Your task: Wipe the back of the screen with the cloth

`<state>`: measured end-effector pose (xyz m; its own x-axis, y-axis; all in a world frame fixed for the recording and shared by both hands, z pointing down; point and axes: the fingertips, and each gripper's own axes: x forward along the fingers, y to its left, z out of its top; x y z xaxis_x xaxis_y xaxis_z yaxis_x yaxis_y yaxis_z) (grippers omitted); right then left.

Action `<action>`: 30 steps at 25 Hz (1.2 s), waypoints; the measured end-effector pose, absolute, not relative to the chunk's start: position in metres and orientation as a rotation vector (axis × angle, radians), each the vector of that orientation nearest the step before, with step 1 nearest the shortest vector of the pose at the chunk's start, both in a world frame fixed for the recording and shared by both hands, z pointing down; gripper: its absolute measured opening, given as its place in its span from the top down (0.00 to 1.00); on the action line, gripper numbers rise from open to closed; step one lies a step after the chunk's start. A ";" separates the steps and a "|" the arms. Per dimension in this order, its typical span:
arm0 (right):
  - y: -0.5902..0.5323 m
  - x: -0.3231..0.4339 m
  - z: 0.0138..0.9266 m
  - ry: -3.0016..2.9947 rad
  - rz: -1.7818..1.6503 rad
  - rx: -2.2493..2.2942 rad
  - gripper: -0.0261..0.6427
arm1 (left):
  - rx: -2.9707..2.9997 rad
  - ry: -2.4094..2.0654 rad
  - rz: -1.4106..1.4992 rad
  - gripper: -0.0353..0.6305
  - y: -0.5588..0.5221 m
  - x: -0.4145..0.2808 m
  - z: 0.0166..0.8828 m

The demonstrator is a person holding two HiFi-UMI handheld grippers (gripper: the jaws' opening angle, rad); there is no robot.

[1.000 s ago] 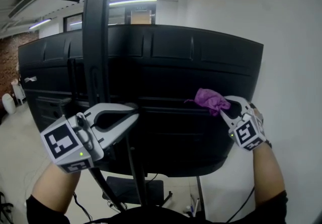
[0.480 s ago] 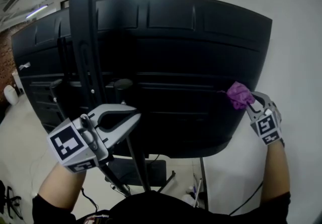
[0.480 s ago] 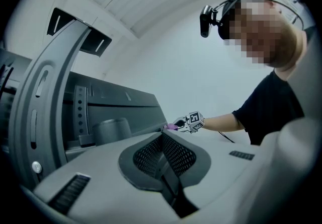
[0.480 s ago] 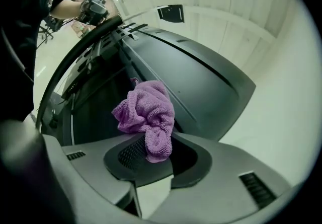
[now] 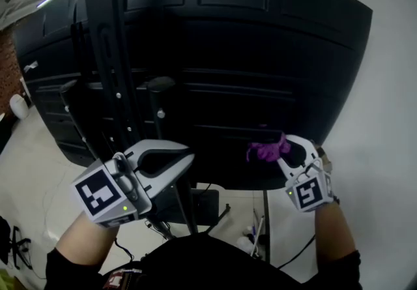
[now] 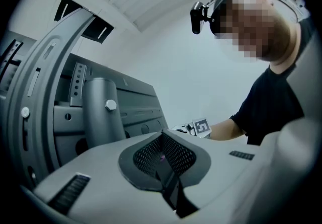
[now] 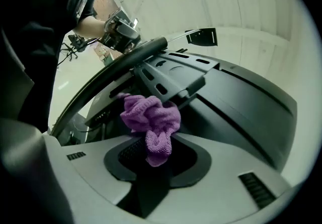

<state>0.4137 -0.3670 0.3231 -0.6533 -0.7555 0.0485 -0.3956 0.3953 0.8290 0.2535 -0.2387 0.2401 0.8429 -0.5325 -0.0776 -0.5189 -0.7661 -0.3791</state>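
Clamped the crumpled purple microfibre cloth (image 5: 266,150) tight between the closed-down jaws of the right gripper (image 5: 290,146), loose bulk bunched ahead of the tips, apparently so as to press it on the big black ribbed plastic back of the screen (image 5: 273,47) near its lower right edge. Held the left gripper (image 5: 184,156) closed on nothing under the screen's lower middle, beside the dark curved stand arm (image 5: 104,54), probably clear of the wiping.

Pale floor (image 5: 31,181), black stand base (image 5: 207,206) resting on it
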 end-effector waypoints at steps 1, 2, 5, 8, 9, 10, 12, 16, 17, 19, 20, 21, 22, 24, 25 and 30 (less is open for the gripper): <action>-0.369 0.403 0.328 -2.278 -1.157 0.989 0.78 | -2.638 0.788 -0.048 0.96 -0.238 0.254 0.243; -0.370 0.397 0.331 -2.312 -1.144 0.993 0.78 | -2.644 0.791 -0.048 0.96 -0.237 0.254 0.246; -0.362 0.381 0.346 -2.360 -1.121 0.969 0.78 | -2.661 0.805 -0.043 0.96 -0.233 0.253 0.255; -0.351 0.349 0.366 -2.363 -1.176 0.886 0.78 | -2.681 0.824 -0.040 0.96 -0.232 0.252 0.264; -0.350 0.336 0.367 -2.352 -1.209 0.874 0.78 | -2.687 0.829 -0.042 0.96 -0.233 0.251 0.267; -0.351 0.324 0.366 -2.331 -1.238 0.876 0.78 | -2.691 0.834 -0.042 0.96 -0.233 0.251 0.269; -0.360 0.308 0.362 -2.278 -1.273 0.913 0.78 | -2.699 0.840 -0.037 0.96 -0.233 0.251 0.271; -0.384 0.312 0.362 -2.183 -1.291 0.996 0.78 | -2.716 0.842 -0.022 0.96 -0.232 0.251 0.275; -0.386 0.319 0.364 -2.179 -1.287 1.004 0.78 | -2.722 0.841 -0.020 0.96 -0.232 0.251 0.277; -0.385 0.335 0.366 -2.170 -1.279 1.014 0.78 | -2.737 0.838 -0.021 0.96 -0.231 0.251 0.282; -0.385 0.345 0.367 -2.159 -1.273 1.026 0.78 | -2.746 0.836 -0.022 0.96 -0.230 0.251 0.286; -0.386 0.358 0.368 -2.141 -1.262 1.048 0.78 | -2.755 0.832 -0.024 0.96 -0.229 0.251 0.289; -0.389 0.373 0.369 -2.124 -1.243 1.080 0.78 | -2.764 0.827 -0.027 0.96 -0.228 0.251 0.293; -0.398 0.408 0.373 -2.116 -1.188 1.148 0.78 | -2.783 0.818 -0.032 0.96 -0.226 0.251 0.302; -0.403 0.426 0.375 -2.118 -1.161 1.178 0.78 | -2.794 0.817 -0.034 0.96 -0.225 0.250 0.305; -0.419 0.519 0.391 -2.004 -0.978 1.391 0.78 | -2.840 0.833 -0.011 0.96 -0.226 0.244 0.318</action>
